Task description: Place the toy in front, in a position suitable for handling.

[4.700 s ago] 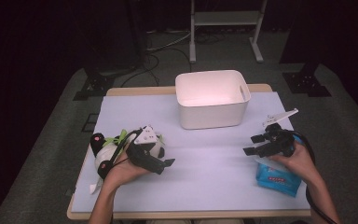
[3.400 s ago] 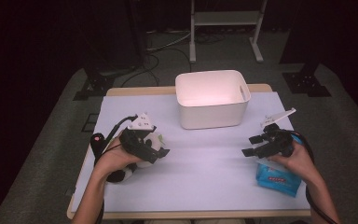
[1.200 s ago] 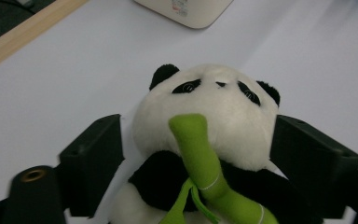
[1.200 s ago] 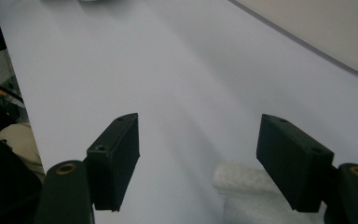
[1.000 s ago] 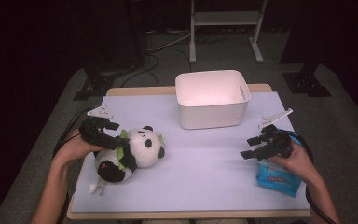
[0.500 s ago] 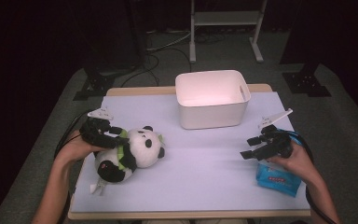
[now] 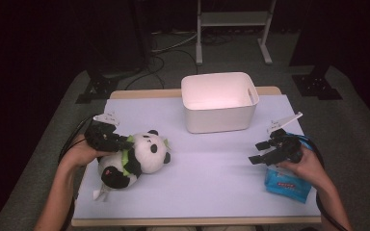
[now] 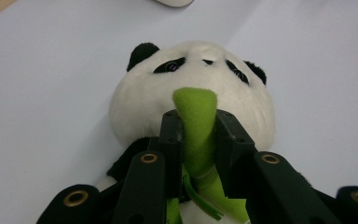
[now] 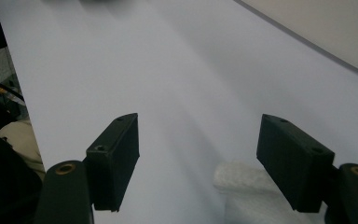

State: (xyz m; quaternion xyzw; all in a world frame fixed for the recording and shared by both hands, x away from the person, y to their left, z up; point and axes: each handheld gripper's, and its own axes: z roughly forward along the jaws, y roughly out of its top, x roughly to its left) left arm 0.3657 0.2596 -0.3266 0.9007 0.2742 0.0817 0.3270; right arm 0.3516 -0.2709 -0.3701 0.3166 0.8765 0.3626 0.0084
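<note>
Pale lilac covering spreads over the table (image 7: 212, 183), dark floor around it. At its left side the left gripper (image 7: 120, 142) has just been closing its jaws and now clamps the green felt piece (image 8: 196, 126) of the plush panda (image 7: 137, 156), whose head lies just ahead of the jaws. Well apart, across the table, the right gripper (image 7: 259, 152) hovers with jaws spread wide and nothing between them; a blue packet (image 7: 286, 184) lies just behind it under the hand. Beyond and between both grippers stands a white bin (image 7: 219, 101).

One plush panda (image 7: 134, 158), one white bin (image 7: 219, 101), one blue packet (image 7: 287, 185) and two claws: left claw (image 7: 120, 142), right claw (image 7: 259, 152).
</note>
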